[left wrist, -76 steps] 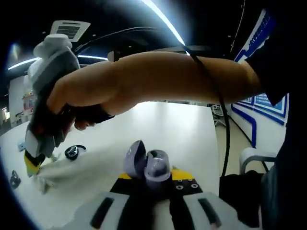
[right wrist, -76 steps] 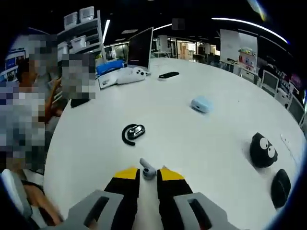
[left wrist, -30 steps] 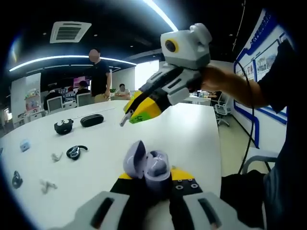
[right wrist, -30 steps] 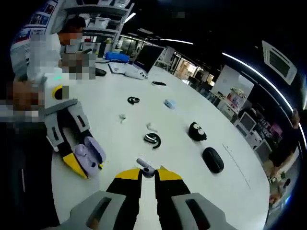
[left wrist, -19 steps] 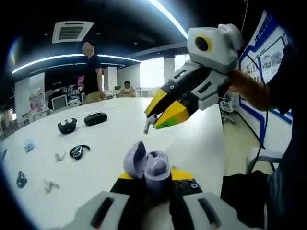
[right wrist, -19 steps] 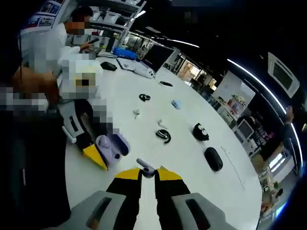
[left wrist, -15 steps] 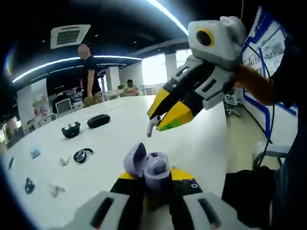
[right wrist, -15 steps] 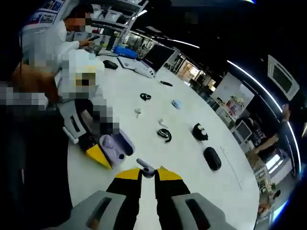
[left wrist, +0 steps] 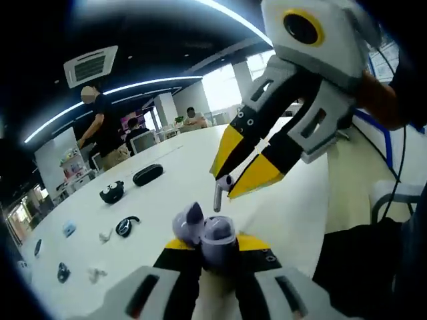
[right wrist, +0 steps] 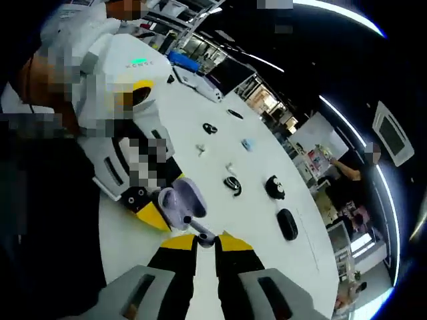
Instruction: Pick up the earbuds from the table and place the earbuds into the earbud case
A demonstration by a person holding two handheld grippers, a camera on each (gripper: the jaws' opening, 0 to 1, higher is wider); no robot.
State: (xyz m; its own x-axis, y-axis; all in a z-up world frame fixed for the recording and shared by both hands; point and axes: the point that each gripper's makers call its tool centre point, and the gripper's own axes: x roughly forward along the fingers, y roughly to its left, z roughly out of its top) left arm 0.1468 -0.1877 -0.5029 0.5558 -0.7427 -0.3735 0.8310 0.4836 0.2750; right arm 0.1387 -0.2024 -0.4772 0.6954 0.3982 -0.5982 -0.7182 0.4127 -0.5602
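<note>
Here the left gripper (left wrist: 207, 250) clamps the open lilac earbud case (left wrist: 205, 231) between its jaws, lid tipped back so the wells face up. Just above it, the right gripper (left wrist: 230, 183) pinches a grey earbud (left wrist: 219, 194) stem-down for seating. Farther off, other earbuds (left wrist: 124, 226) lie on the white table (left wrist: 167, 193).

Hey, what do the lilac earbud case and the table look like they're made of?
The earbud case, clamped in the left hand-held gripper, looks like smooth moulded plastic in pale lilac: rounded shell, soft sheen, hinged lid open. The table seems a white laminate or painted top with a satin finish, since it shows broad, dull reflections of the ceiling lights; the core material cannot be told.
</note>
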